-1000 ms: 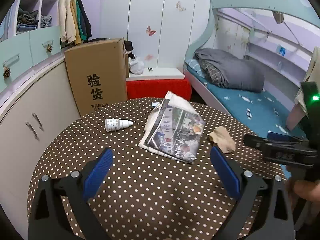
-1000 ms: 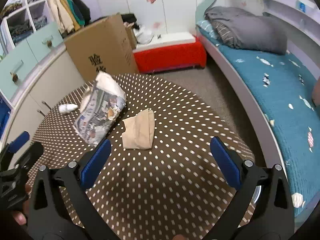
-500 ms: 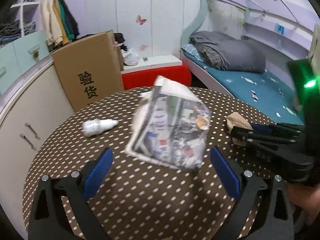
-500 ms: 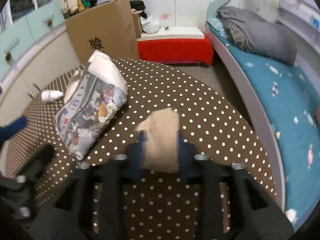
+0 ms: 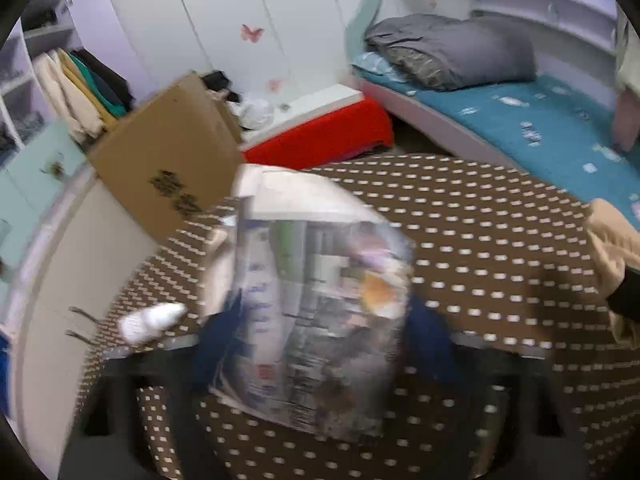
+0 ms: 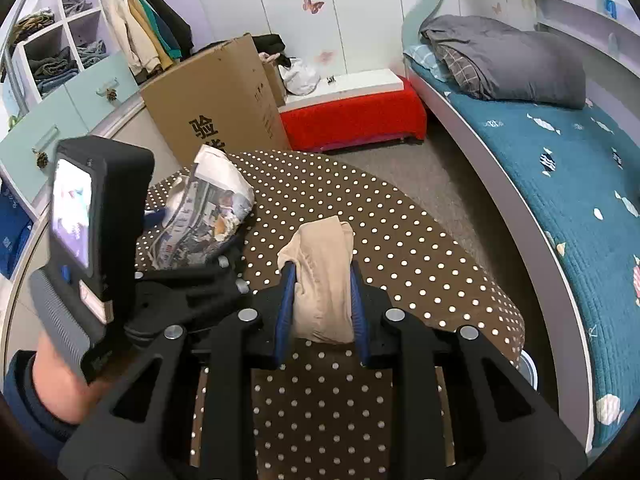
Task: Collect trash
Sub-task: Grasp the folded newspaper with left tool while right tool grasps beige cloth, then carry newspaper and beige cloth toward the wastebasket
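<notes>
Newspaper (image 5: pixel 316 320), folded and rumpled with colour print, lies on the dotted table (image 5: pixel 500 248); the left gripper (image 5: pixel 320 340) straddles it, blue pads on either side, though blur hides whether they clamp it. Beside it a beige paper bag (image 6: pixel 324 280), creased and limp, sits pinched upright between the right gripper's (image 6: pixel 320 304) clenched jaws, low over the table. A white bottle (image 5: pixel 150 320) lies left.

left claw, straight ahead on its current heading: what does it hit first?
The newspaper. It fills the centre of the left wrist view, between the left claw's blurred blue fingers. Blur hides whether they already touch it. The small white bottle lies off to the left, out of line.
</notes>
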`<state>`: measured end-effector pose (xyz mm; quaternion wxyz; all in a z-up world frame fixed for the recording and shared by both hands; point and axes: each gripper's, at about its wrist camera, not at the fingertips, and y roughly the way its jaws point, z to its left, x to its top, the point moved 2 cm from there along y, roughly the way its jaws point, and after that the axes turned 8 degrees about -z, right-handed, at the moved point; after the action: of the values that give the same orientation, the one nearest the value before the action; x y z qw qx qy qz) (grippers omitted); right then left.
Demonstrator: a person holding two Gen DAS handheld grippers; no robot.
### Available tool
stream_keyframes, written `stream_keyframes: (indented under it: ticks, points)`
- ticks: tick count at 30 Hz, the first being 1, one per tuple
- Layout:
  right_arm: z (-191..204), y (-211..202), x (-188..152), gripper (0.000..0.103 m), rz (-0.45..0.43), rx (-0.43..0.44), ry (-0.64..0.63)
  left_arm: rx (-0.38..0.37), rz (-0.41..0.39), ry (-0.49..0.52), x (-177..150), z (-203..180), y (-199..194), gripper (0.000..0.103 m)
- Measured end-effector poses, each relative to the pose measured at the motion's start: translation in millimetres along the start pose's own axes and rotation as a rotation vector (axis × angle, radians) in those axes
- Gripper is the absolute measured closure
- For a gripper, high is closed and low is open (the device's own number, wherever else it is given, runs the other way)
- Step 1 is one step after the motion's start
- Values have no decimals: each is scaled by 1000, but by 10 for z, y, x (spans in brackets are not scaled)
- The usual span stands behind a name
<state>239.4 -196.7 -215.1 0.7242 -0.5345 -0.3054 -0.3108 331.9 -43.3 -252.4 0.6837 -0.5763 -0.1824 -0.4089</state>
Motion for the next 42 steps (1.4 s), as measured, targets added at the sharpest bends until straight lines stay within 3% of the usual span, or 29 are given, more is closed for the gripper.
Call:
stream_keyframes:
  ticks: [1,2,10,15,21,33,42]
  points:
    - [-6,-40,8,77,-6,1,3,10,-5,20,-16,-27,-21,64]
    - [-1,-68,16,77,-11,0,6,13,-12,28,-33,-37,-47,70]
    - [-49,-385,-10,77,-47,-1,19,-94,-129,-148,-142,261,-613,91]
    - [-89,-582,-57,77,-70,-2,28,-222,-203,-295,-199,518,-1062,94]
    - [-170,-831,-103,77,-101,-12,49,-337,-236,-392,-248,569,-1405,97]
    - [-500,-1364,-66,77,-179,-52,86,-457,-288,-392,-172,195,-1810,99]
    - [-1045,-1879,-75,77,-263,-138,159,-603,-339,-341,133,-385,-2171,99]
